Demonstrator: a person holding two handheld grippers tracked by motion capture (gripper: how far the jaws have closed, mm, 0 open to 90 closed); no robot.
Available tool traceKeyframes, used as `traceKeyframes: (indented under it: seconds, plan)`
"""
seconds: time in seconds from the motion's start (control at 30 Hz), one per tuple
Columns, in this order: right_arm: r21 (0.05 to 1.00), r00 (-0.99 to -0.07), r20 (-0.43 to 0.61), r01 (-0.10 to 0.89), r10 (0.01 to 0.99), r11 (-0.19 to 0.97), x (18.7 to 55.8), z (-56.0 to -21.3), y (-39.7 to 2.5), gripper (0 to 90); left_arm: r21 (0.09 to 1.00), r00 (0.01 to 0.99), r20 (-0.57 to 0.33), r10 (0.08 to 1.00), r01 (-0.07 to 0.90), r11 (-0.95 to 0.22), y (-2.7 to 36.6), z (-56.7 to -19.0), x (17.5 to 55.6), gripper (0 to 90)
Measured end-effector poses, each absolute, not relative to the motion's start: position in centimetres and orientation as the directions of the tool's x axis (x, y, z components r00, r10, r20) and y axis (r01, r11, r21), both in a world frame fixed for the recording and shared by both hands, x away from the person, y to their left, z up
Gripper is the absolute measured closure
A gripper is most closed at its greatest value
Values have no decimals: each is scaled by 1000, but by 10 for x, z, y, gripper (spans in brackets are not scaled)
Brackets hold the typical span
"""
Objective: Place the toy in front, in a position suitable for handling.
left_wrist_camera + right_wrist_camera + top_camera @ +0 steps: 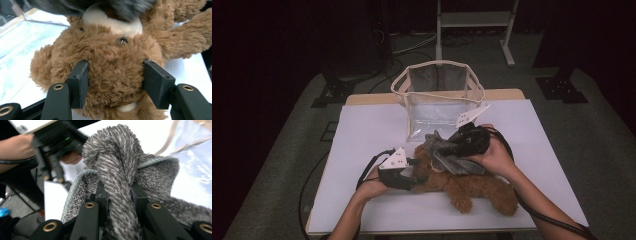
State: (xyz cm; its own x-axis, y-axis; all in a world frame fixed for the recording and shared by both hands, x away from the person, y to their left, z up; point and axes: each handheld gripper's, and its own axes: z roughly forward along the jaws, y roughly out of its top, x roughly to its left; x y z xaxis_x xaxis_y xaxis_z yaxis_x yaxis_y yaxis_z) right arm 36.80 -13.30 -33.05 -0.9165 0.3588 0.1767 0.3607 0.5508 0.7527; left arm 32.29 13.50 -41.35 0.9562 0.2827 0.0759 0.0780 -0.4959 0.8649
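A brown teddy bear (472, 187) lies on its back across the white table cover (372, 125). My left gripper (416, 173) is shut on its head; in the left gripper view the two black jaws press into the fur on either side of the face (100, 50). A grey shaggy cloth (447, 155) is draped over the bear's upper body. My right gripper (453, 146) is shut on a raised fold of that cloth (117, 157), just above the bear's chest. The cloth hides part of the bear's snout in the left gripper view.
A clear plastic bag with beige trim (439, 64) stands open at the back centre of the table, just beyond the cloth. Its clear wall (195, 157) lies close past the right gripper. Metal stand legs (472, 20) stand on the floor behind the table.
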Motion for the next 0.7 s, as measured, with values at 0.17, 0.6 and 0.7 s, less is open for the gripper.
traceKeyframes:
  seconds: [0.17, 0.6, 0.7]
  plan:
    - [734, -905, 190, 388, 380, 557, 383, -337, -127, 726, 858, 970, 67, 232, 63, -510, 140, -413, 323, 412]
    - [691, -913, 215, 393, 347, 606, 378, -343, -118, 726, 858, 969, 80, 233, 53, -511, 134, -412, 319, 383]
    - [697, -917, 213, 385, 339, 604, 382, -343, -106, 725, 853, 977, 74, 199, 41, -520, 135, -411, 316, 383]
